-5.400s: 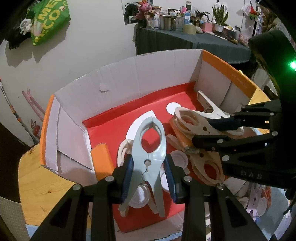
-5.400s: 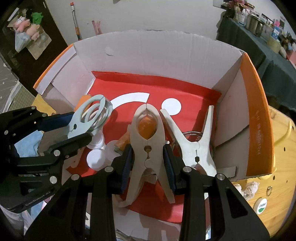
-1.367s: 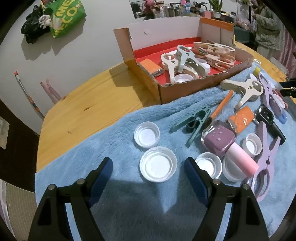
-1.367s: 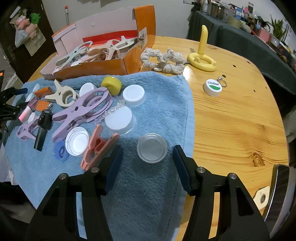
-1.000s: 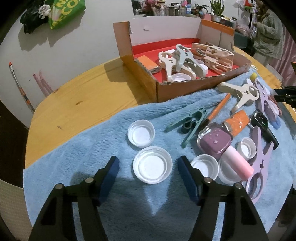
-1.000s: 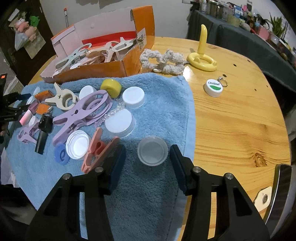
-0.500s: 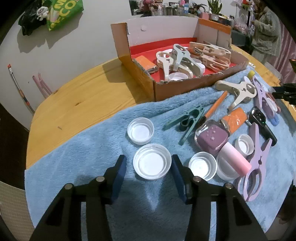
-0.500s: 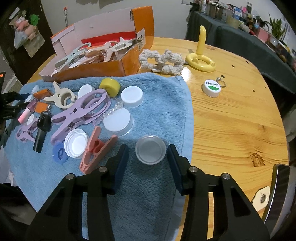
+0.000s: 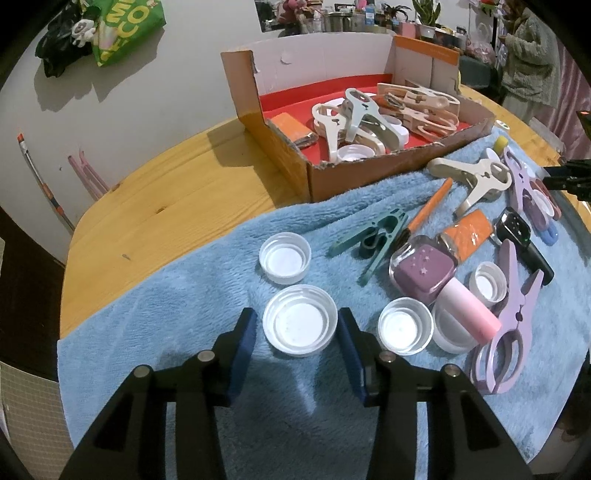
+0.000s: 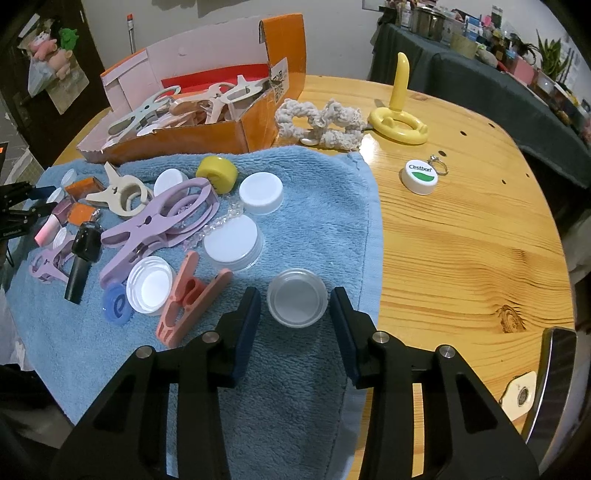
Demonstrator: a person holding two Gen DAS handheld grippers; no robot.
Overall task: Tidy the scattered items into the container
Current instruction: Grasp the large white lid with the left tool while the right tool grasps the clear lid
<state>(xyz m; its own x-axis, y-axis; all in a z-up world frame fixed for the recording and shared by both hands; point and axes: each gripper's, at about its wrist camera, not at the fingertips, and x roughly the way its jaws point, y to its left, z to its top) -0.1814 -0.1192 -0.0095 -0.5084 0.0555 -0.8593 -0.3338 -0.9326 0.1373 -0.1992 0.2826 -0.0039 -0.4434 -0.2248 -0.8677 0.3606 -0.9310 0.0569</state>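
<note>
Container (QR-coded) sits beyond white "Cestbon" cap.

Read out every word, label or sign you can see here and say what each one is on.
"Cestbon": round white cap with a green patch on the wooden table.
"e": flat blue disc on the blue towel.
Green bag on the wall: large letters, cut off, unreadable.
QR code label on the orange cardboard box: too small.

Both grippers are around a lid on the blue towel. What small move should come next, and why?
Probably finish closing. The left gripper straddles a white lid, the right gripper a clear lid; both are closing, yet small gaps remain beside each lid. Once the pads press, lift both toward the cardboard box.
</note>
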